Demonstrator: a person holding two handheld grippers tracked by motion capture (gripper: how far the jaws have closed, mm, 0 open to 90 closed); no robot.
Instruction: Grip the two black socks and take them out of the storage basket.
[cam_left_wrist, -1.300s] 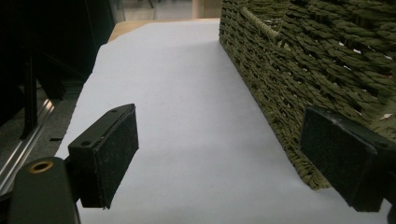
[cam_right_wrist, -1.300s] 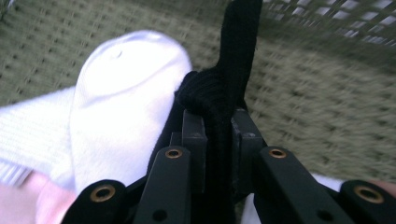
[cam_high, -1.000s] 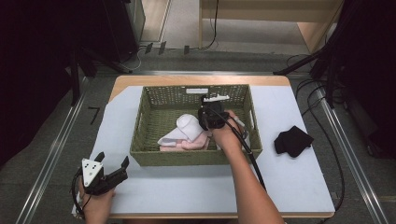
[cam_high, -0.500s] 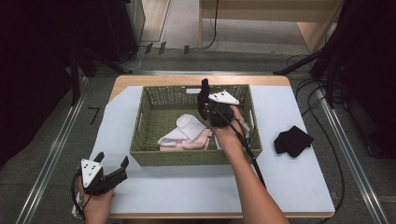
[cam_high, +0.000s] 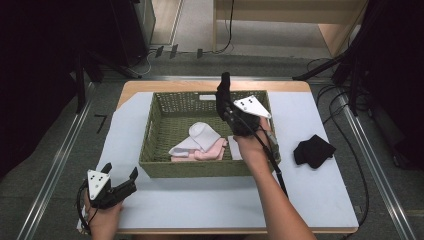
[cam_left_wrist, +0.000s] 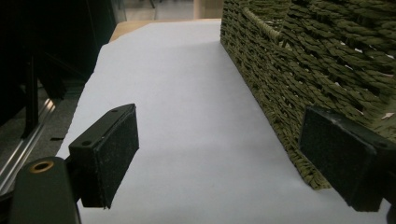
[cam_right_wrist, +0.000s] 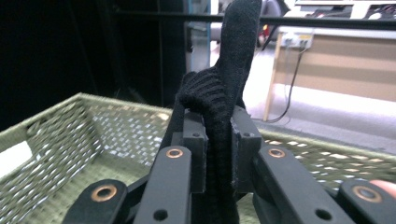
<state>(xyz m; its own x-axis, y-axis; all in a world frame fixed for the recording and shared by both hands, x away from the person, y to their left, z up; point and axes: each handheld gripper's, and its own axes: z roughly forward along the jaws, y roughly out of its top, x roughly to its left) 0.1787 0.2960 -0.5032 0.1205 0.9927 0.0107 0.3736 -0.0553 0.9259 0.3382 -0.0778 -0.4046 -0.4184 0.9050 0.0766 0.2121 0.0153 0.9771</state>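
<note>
We see the right gripper (cam_high: 224, 95) clamped on a black sock (cam_right_wrist: 223, 112), held upright above the far right corner of the basket (cam_high: 150, 145). The left gripper (cam_high: 120, 175) rests apart, empty, at the surface's near left corner.

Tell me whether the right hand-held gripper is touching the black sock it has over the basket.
Touching. In the right gripper view, the right hand-held gripper has both pads pressed against the black sock, which is pinched between them and sticks up above the jaws.
</note>
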